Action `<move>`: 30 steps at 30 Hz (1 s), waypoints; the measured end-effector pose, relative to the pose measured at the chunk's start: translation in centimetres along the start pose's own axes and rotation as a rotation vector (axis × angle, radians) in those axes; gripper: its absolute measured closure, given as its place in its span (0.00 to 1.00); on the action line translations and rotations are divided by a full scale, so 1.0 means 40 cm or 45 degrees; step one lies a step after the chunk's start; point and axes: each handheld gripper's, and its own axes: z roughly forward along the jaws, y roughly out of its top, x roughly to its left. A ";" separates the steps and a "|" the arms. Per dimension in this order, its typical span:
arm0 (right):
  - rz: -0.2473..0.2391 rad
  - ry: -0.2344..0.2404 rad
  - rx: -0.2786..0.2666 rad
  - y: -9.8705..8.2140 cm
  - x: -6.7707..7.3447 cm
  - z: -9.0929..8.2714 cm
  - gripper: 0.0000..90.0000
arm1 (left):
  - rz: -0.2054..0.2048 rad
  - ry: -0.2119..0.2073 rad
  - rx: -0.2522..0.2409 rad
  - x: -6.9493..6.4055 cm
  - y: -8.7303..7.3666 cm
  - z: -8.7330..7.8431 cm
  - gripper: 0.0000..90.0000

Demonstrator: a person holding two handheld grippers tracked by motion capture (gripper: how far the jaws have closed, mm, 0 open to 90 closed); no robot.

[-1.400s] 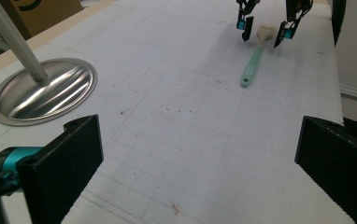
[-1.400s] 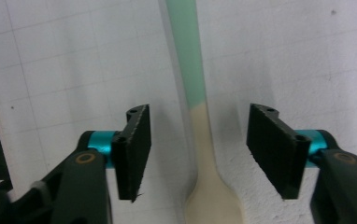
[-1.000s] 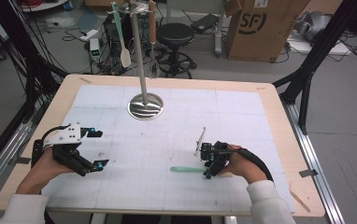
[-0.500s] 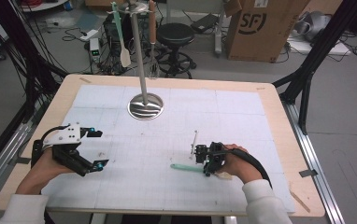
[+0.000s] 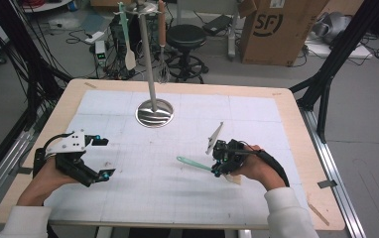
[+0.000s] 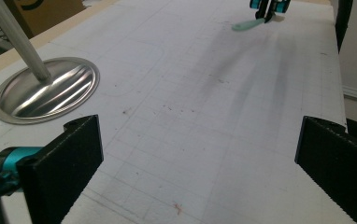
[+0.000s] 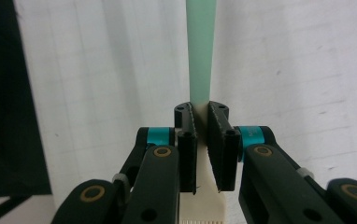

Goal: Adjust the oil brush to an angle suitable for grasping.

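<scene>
The right gripper [image 5: 216,167] has its jaws closed on a mint-green spatula [image 5: 193,163] with a cream blade. In the right gripper view the pads [image 7: 217,140] pinch the spatula [image 7: 200,56] where the green handle meets the cream blade, and the handle runs straight out ahead of the jaws. From above, the tool sits near the table's [image 5: 296,163] front edge, right of centre, its handle end pointing left over the white gridded mat [image 5: 177,198]. Whether the far end of the handle touches the mat or hangs just above it is hard to tell, though the left gripper view shows that end [image 6: 246,24] low over the surface.

So the pick-up looks done: the grip is firm and centred on the handle.

What is left, by my reading, is the carry and the hanging. The utensil stand [image 5: 154,113] rises from its round metal base toward the table's rear edge, left of centre, well apart from the held tool; another spatula [image 5: 129,54] and a whisk [image 5: 162,59] hang from its top.

The left gripper [image 5: 98,157] rests near the front-left corner, its jaws wide apart with nothing between them.
</scene>
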 end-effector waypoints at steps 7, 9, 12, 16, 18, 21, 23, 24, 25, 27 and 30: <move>0.016 -0.036 -0.154 0.007 -0.005 -0.060 0.92 | -0.002 -0.001 -0.002 0.000 0.000 -0.001 0.02; 0.027 -0.039 -0.196 0.009 -0.005 -0.072 0.92 | -0.006 -0.004 -0.008 0.001 0.000 0.000 0.02; 0.041 -0.038 -0.264 0.012 -0.005 -0.090 0.92 | -0.010 -0.002 -0.013 0.004 0.000 0.000 0.02; 0.069 -0.057 -0.354 0.017 -0.001 -0.111 0.92 | -0.021 -0.003 -0.019 0.010 -0.001 0.004 0.02; 0.086 -0.061 -0.398 0.021 0.001 -0.121 0.92 | -0.023 -0.003 -0.019 0.012 -0.001 0.006 0.02; 0.098 -0.064 -0.455 0.027 -0.001 -0.134 0.92 | -0.020 -0.006 -0.001 0.013 -0.003 0.009 0.02; 0.101 -0.068 -0.491 0.031 -0.001 -0.139 0.92 | -0.021 -0.008 0.000 0.012 -0.003 0.010 0.02; 0.104 -0.071 -0.506 0.033 -0.002 -0.142 0.92 | -0.020 -0.009 0.002 0.011 -0.003 0.010 0.02; 0.111 -0.085 -0.525 0.034 -0.003 -0.145 0.92 | -0.019 -0.010 0.001 0.010 -0.003 0.010 0.02; 0.139 -0.098 -0.566 0.037 -0.006 -0.152 0.92 | -0.021 -0.008 0.000 0.010 -0.003 0.009 0.02; 0.153 -0.115 -0.637 0.039 -0.012 -0.167 0.92 | -0.025 -0.006 0.002 0.012 -0.004 0.010 0.02</move>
